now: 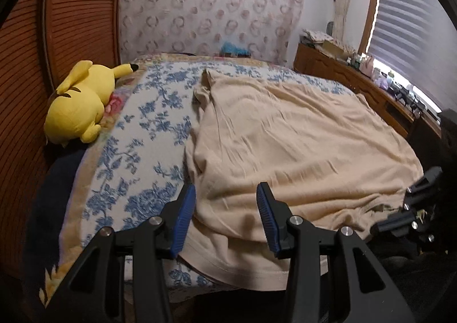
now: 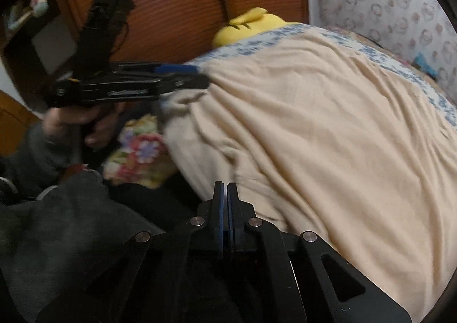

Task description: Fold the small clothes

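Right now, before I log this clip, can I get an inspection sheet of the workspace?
Surface: bed with a blue floral cover, bare on its left part.
Job's things: beige garment spread over the bed, wrinkled, its near hem hanging over the bed's edge.
Clutter: yellow plush toy at the bed's far left edge; flowered cloth below the edge.
Grippers: left gripper open over the garment's near hem, nothing pinched; right gripper shut, nothing seen between its pads, at the garment's edge.
Cables: nothing seen.
Surroundings: slatted wooden doors, patterned wall, wooden dresser with small items, window blind.
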The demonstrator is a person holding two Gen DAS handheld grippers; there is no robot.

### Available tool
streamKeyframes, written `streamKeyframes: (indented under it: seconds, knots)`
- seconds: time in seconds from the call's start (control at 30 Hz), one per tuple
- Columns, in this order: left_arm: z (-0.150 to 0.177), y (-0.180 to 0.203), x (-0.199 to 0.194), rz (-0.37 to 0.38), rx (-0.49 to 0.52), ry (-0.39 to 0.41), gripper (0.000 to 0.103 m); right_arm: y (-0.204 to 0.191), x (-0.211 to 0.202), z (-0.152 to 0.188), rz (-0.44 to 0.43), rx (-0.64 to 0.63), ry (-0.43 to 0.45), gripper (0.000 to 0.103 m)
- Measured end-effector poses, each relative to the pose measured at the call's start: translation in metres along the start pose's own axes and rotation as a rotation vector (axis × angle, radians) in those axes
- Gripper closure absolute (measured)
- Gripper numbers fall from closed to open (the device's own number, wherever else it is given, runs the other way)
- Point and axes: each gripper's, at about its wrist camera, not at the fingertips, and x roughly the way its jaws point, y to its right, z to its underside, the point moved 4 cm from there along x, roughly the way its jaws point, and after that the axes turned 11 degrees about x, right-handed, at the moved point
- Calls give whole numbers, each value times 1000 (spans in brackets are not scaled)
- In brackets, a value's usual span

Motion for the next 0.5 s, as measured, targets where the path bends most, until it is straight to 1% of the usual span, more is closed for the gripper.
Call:
streamKeyframes:
  seconds: [0.1,0.2,0.23,0.3,0.37,0.4,0.5]
  knots:
    - [3,-2,11,-5,4,-47,60,-7,-4,-2,-27,1,8,103]
    - [10,-5,23,-7,-9,-98,60,-8,-7,-7,21,-5,37,100]
    - [12,-4,24,-7,-10,-104,60,-7,-8,-8,24,-3,43,99]
    - [14,-2,25,-14,-5,-101,60,-4,-10,-10,49,1,58,93]
    - [14,-2,24,-14,-4,-100,60,0,-6,-11,74,-2,57,80]
    - [14,-2,24,-12,-7,-100,60,3,-4,-11,80,1,51,78]
    - [14,-1,24,-14,-3,-97,60,10,10,-8,101,14,16,78]
